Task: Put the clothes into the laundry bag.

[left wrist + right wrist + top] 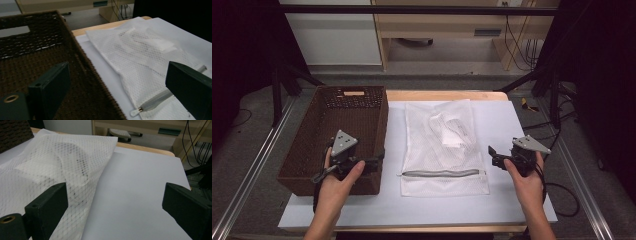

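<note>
A white mesh laundry bag (pixel 442 147) lies flat in the middle of the white table top, its grey zipper (pixel 440 173) shut along the near end and white cloth (pixel 451 131) inside. The bag (pixel 140 57) and its zipper pull (pixel 136 112) also appear in the left gripper view, and the bag (pixel 50 172) again in the right gripper view. My left gripper (pixel 374 161) is open over the basket's near right corner, left of the bag. My right gripper (pixel 493 155) is open just right of the bag's near corner. Nothing is between either pair of jaws.
A dark brown woven basket (pixel 307 150) stands on the left of the table, beside the bag; its inside (pixel 30 57) looks bare. A white sheet (pixel 507 125) covers the table. Black frame legs and cables (pixel 562 195) lie past the right edge.
</note>
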Tool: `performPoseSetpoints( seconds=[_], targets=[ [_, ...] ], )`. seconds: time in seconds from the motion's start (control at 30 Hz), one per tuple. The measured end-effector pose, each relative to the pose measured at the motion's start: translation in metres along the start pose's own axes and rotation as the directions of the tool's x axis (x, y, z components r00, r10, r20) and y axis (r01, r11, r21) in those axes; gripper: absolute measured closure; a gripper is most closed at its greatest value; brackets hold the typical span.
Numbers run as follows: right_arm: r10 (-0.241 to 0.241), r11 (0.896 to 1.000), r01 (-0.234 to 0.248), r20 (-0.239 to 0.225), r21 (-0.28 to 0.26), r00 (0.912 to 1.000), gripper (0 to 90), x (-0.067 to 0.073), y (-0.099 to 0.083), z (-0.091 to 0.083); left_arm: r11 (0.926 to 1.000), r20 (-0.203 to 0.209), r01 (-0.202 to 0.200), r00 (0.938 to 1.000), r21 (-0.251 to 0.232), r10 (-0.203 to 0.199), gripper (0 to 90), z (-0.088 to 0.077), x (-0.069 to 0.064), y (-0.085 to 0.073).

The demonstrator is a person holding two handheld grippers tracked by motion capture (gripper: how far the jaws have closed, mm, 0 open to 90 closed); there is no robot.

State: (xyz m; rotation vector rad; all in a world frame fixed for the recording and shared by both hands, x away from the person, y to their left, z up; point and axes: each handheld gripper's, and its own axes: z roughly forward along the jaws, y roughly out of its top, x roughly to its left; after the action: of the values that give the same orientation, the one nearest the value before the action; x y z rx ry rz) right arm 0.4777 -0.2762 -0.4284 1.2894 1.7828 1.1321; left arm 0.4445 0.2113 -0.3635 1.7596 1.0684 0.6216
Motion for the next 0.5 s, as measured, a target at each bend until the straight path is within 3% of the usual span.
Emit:
performPoseSetpoints(
  seconds=[0.13,0.5],
  targets=[
    [0.006,1.0,-0.006,0.005,0.004,1.0,6.6,-0.005,-0.002,0.001,0.9997,-0.043,0.022,0.9988,0.005,-0.022,6.5,-0.006,0.018,-0.001],
    [0.011,1.0,-0.011,0.023,0.02,0.9997,5.9,-0.013,-0.007,0.002,0.9986,-0.111,0.052,0.9925,0.008,-0.051,6.4,-0.021,0.049,-0.002]
  ],
)
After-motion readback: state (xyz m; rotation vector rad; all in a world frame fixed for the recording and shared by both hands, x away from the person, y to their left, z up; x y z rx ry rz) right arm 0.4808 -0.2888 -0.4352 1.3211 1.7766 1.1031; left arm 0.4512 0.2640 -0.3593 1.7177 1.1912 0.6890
